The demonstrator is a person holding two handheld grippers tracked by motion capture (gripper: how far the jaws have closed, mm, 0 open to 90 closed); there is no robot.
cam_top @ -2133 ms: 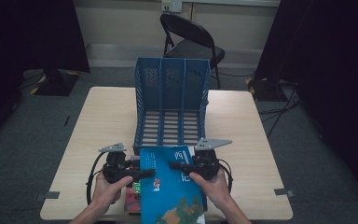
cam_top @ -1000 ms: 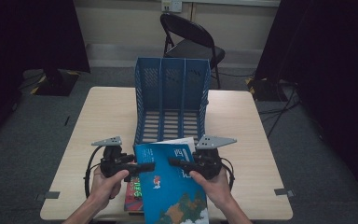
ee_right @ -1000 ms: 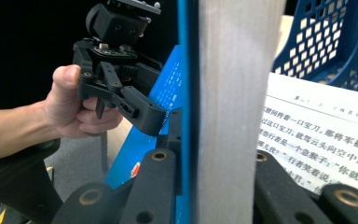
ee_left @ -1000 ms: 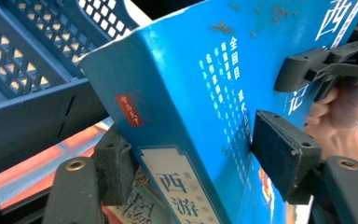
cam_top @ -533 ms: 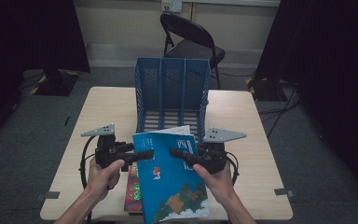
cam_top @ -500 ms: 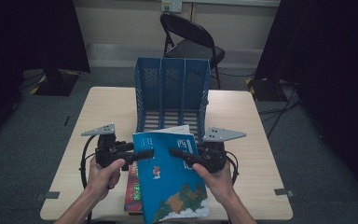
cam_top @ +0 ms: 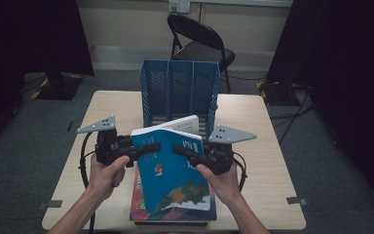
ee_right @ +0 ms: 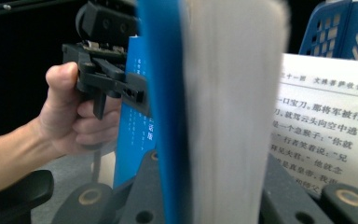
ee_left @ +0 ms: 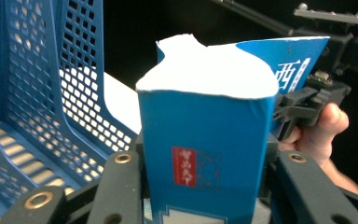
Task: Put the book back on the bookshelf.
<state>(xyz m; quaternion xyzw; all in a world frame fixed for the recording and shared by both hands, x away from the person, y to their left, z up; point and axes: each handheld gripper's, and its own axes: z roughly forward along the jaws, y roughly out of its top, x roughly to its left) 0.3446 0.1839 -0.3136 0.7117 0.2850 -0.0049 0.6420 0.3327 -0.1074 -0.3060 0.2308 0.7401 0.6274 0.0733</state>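
A thick blue book [cam_top: 173,170] hangs tilted above the table, its top end toward the blue file rack [cam_top: 180,90]. My left gripper [cam_top: 151,147] holds its spine side; in the left gripper view the black jaws, which have just been closing, press on both faces of the book [ee_left: 205,154]. My right gripper [cam_top: 180,150] is shut on the opposite page edge, where the pages [ee_right: 233,93] stand between its jaws and one printed page [ee_right: 326,121] splays aside. The rack [ee_left: 37,93] stands close behind the book.
A stack of other books, a red one [cam_top: 139,195] on top, lies on the wooden table [cam_top: 263,146] under the lifted book. The rack has three upright slots. A black folding chair [cam_top: 199,39] stands beyond the table. Dark curtains flank the room.
Both hands have risen, and the blue book has come up off the stack and tipped steeper. The left jaws have closed in onto the book's spine side.
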